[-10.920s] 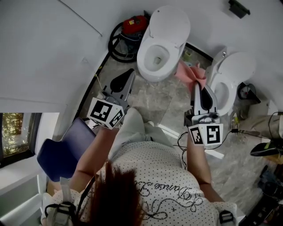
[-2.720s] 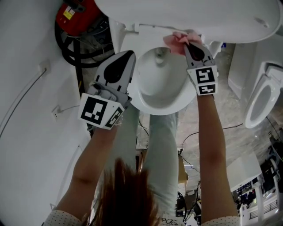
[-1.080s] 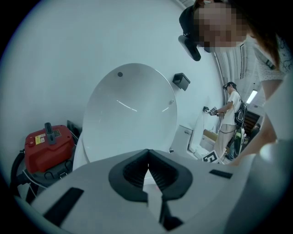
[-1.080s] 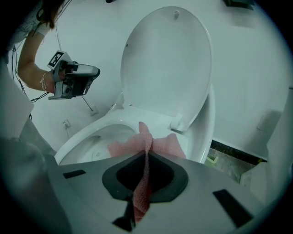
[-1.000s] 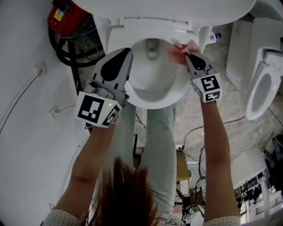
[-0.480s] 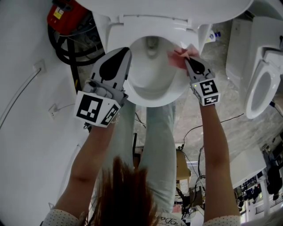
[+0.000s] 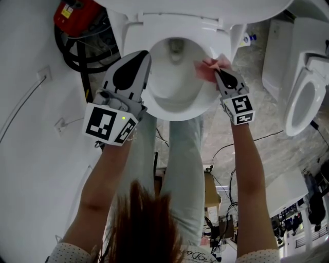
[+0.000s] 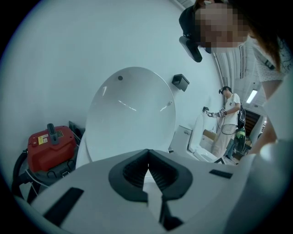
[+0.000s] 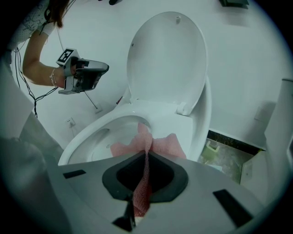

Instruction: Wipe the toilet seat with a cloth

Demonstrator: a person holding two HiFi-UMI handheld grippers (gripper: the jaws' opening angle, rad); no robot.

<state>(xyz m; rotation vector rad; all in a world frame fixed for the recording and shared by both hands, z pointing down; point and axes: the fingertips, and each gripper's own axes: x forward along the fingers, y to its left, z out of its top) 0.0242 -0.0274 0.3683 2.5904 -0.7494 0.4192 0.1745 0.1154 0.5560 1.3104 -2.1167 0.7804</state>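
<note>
Standing over the white ceramic toilet (image 7: 154, 25), you have its oval lid (image 9: 169, 59) raised upright and its white seat ring (image 7: 177, 114) down on the bowl. A red canister machine (image 7: 77, 13) with a black hose sits on the floor at your left. Your left gripper (image 7: 144, 54) hangs above the seat's left edge, jaws together with nothing between them. Your right gripper (image 7: 218, 72) has its jaws clamped on the crumpled pink cloth (image 7: 205, 69), which lies on the seat's right rear part.
</note>
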